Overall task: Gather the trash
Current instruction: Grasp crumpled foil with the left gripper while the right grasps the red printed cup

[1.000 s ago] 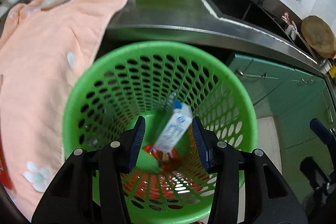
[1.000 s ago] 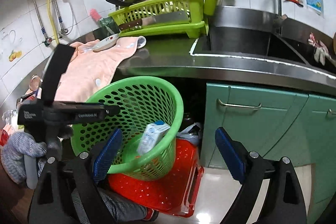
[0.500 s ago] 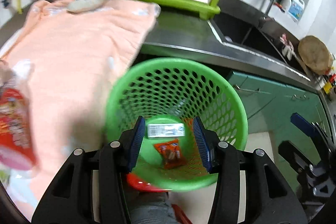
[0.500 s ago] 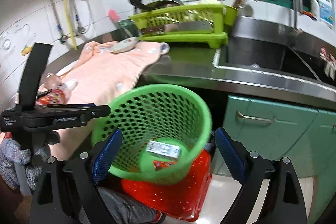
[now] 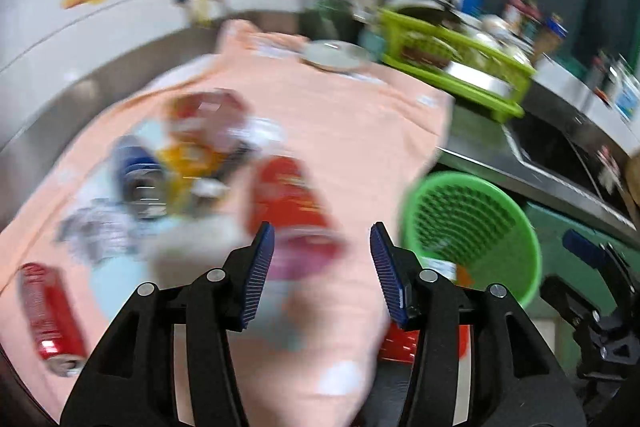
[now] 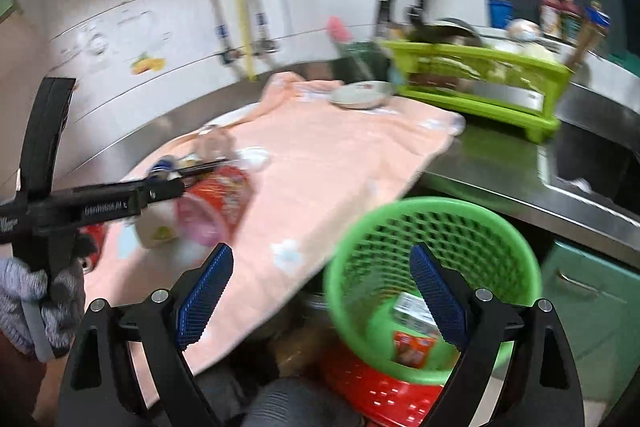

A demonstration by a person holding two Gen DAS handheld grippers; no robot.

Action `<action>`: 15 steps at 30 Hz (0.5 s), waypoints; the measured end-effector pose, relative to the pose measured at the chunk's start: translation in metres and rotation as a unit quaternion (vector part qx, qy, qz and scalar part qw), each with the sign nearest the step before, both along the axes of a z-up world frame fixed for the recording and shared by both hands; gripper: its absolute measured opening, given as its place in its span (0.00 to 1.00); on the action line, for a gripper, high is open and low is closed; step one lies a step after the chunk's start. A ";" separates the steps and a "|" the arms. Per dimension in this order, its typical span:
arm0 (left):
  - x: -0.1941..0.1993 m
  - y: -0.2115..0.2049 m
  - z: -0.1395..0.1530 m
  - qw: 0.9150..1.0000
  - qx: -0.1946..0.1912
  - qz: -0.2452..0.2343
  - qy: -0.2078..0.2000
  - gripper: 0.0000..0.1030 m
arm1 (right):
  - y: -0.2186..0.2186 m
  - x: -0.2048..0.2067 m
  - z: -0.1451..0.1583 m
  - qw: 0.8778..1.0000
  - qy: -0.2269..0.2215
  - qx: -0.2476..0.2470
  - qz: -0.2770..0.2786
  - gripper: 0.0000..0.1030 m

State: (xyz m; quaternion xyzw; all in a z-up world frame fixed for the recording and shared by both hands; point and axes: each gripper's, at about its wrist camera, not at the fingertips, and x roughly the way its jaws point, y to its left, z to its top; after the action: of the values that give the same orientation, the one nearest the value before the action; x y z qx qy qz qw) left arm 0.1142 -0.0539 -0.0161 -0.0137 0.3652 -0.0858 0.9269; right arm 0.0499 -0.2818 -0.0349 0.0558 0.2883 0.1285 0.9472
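Observation:
A green mesh basket stands below the counter edge and holds a white carton and an orange wrapper. Trash lies on the pink towel: a red snack cup, a blue can, a yellow packet, crumpled foil and a red can. My left gripper is open and empty, just in front of the red cup. My right gripper is open and empty, beside the basket. The left view is blurred.
A lime dish rack and a plate stand at the back of the counter. The steel sink lies to the right. A red crate sits under the basket. Teal cabinets are below the counter.
The carton dropped from my left gripper into the basket. My left gripper then swung left from over the basket to the trash on the towel. The right view turned left as well.

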 end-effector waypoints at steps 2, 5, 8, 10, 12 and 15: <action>0.000 0.028 0.007 0.999 0.009 0.034 -0.011 0.55 | 0.019 0.003 0.003 1.000 -0.003 -0.002 0.020 0.84; 0.002 0.065 0.015 0.996 0.021 0.080 -0.021 0.63 | 0.043 0.004 0.007 0.999 -0.005 -0.005 0.045 0.84; 0.014 0.102 0.014 0.992 0.028 0.122 -0.014 0.65 | 0.067 0.005 0.010 0.998 -0.008 -0.007 0.068 0.84; 0.022 0.116 0.007 0.990 0.027 0.137 0.002 0.66 | 0.079 0.004 0.012 0.997 -0.009 -0.007 0.081 0.84; 0.031 0.128 -0.002 0.989 0.023 0.145 0.018 0.66 | 0.090 0.005 0.013 0.996 -0.010 -0.009 0.090 0.84; 0.039 0.143 -0.015 0.988 -0.001 0.147 0.042 0.66 | 0.101 0.008 0.013 0.995 -0.007 -0.012 0.099 0.84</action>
State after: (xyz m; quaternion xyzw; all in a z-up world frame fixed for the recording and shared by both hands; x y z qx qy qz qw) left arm 0.1537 0.0890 -0.0313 -0.0720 0.3973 0.0516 0.9134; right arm 0.0581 -0.1805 -0.0218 0.0142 0.2871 0.2185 0.9325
